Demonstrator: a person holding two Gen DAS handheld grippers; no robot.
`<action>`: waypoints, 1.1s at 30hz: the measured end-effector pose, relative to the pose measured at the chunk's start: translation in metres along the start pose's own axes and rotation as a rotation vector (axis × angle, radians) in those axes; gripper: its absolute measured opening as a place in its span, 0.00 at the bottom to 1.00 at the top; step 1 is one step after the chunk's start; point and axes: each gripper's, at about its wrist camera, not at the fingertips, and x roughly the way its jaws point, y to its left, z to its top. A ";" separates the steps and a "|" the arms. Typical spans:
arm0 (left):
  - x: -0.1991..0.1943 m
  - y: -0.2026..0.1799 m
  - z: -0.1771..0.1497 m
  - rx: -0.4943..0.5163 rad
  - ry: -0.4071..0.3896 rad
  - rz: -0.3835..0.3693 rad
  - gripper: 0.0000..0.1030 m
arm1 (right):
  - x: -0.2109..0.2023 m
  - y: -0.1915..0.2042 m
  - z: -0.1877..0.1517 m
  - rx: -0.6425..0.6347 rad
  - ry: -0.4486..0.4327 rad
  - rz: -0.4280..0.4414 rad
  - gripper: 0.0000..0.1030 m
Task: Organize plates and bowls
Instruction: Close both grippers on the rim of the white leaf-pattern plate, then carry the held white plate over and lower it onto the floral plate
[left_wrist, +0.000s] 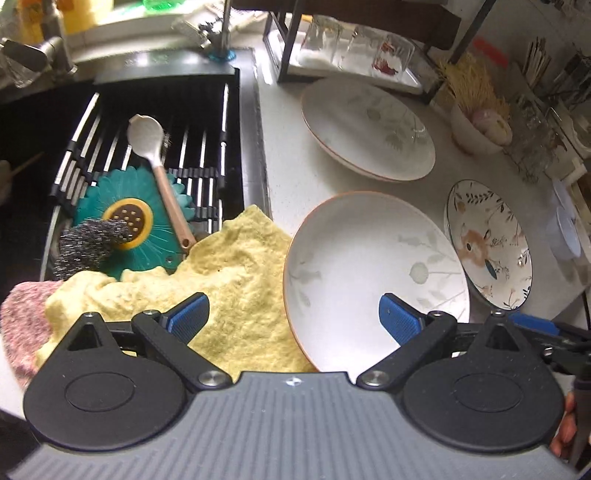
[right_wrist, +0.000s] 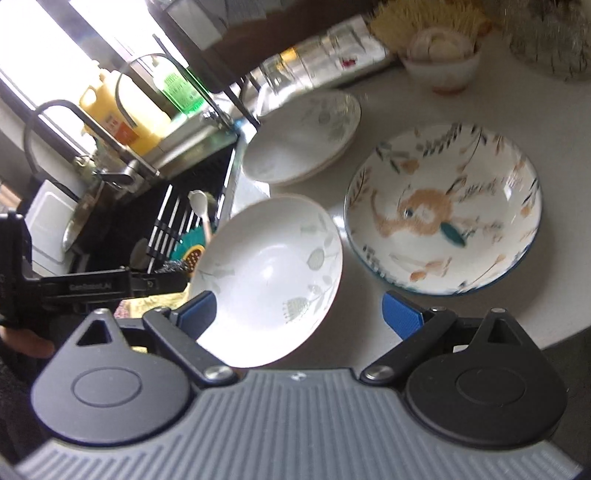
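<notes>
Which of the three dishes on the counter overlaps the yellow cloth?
The near white bowl with faint leaf prints: its left rim lies on the yellow cloth. The far white bowl and the blue-rimmed rabbit bowl sit on bare counter.

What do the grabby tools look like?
Each tool has a ribbed grey body, two round black discs and black linkage arms ending in blue textured pads. The left tool and right tool match. White lettering marks the left tool's black side.
</notes>
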 end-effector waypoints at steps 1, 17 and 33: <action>0.004 0.002 0.002 0.000 0.006 -0.007 0.96 | 0.005 0.001 -0.001 0.007 0.004 -0.005 0.91; 0.052 0.021 0.009 -0.004 0.034 -0.083 0.47 | 0.051 0.010 -0.010 0.023 0.028 -0.099 0.34; 0.053 0.015 0.028 0.014 0.033 -0.152 0.21 | 0.052 0.003 0.010 0.016 0.032 -0.110 0.19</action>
